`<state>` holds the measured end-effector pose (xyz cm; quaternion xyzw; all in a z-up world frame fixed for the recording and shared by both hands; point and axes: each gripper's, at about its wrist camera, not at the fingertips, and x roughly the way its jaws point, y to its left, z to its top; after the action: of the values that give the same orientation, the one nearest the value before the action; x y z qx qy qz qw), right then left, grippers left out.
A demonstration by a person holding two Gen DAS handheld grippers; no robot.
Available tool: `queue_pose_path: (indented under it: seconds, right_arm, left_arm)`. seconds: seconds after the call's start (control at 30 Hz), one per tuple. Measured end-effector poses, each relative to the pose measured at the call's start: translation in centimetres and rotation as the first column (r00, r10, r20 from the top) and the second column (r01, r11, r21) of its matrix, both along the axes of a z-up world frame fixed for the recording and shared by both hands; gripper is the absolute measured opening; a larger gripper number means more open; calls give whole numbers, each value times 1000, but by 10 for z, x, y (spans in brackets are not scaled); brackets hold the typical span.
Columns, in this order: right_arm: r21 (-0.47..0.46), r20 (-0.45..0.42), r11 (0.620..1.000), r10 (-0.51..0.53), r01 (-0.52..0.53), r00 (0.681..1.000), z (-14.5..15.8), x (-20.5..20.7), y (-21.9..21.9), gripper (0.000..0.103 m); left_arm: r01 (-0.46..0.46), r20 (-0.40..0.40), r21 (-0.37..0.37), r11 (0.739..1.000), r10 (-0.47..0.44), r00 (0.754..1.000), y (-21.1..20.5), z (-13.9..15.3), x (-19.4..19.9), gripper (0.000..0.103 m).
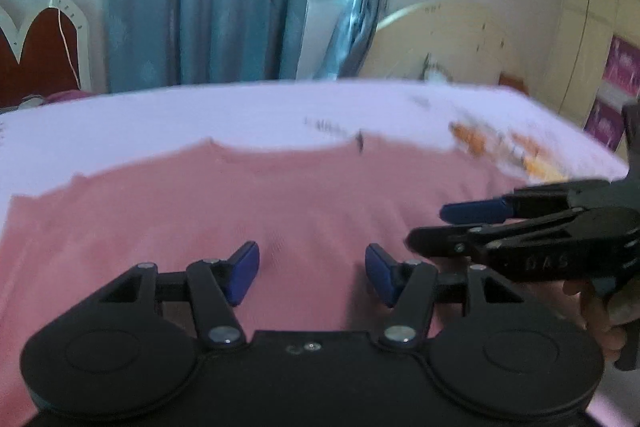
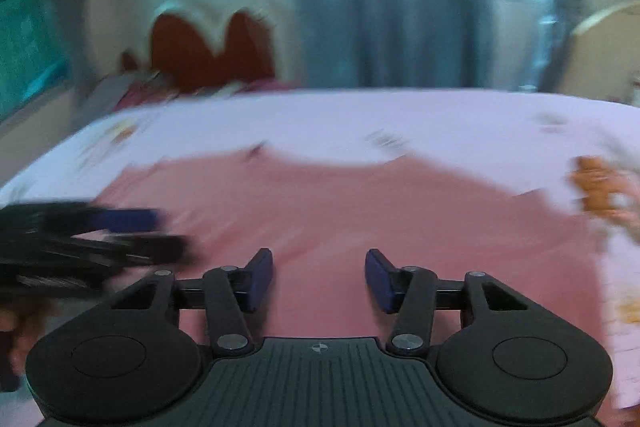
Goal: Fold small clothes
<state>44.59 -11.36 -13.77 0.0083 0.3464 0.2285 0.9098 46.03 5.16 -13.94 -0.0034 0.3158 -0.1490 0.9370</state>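
The pink garment (image 1: 248,211) lies spread flat on the bed (image 1: 200,119). Above its near hem, the left hand-held gripper (image 1: 312,273) and right hand-held gripper (image 2: 319,279) hover spread, empty. Grabbing one layer only could drag it crooked.

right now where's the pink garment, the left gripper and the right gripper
pink garment (image 1: 240,211), left wrist view, on the flat middle of the cloth
left gripper (image 1: 312,269), left wrist view, midway between its open blue fingers
right gripper (image 2: 319,279), right wrist view, midway between its open blue fingers
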Motion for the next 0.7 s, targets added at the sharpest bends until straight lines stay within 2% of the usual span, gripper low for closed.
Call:
queue_pose_path:
  seconds: [0.1, 0.17, 0.27, 0.3, 0.33, 0.4, 0.5, 0.6, 0.7]
  right_arm:
    - [-44, 10, 999, 5, -5, 1000, -3, -2, -1, 51]
    - [-63, 24, 994, -89, 90, 996, 0, -3, -24, 51]
    - [-83, -3, 953, -293, 291, 956, -7, -7, -75, 51]
    - [-96, -12, 929, -359, 357, 933, -8, -10, -94, 51]
    - [-86, -17, 922, -379, 377, 925, -8, -12, -107, 51]
    - [-59, -29, 929, -369, 366, 929, -4, -17, -122, 51]
    - [-101, 25, 925, -365, 366, 931, 14, -26, -105, 51]
    - [-52, 40, 945, -320, 322, 946, 32, -43, -80, 51]
    - [-49, 22, 982, -182, 183, 983, 34, -67, -35, 51]
  left_arm:
    - [-27, 5, 34, 999, 26, 1000, 12, -3, -6, 60]
    - [-74, -1, 15, 997, 74, 997, 33, -2, -8, 60]
    - [-163, 1, 49, 985, 163, 987, 65, -2, -19, 58]
    - [-184, 4, 63, 981, 184, 983, 71, -3, -22, 62]
    - [-218, 5, 82, 972, 218, 976, 77, -4, -24, 74]
    - [-263, -6, 80, 961, 265, 964, 87, -7, -26, 77]
    - [-284, 1, 63, 957, 284, 959, 79, 5, -31, 67]
    - [-224, 53, 41, 974, 222, 974, 55, 18, -54, 66]
    - [-164, 43, 1, 987, 163, 986, 17, 19, -63, 66]
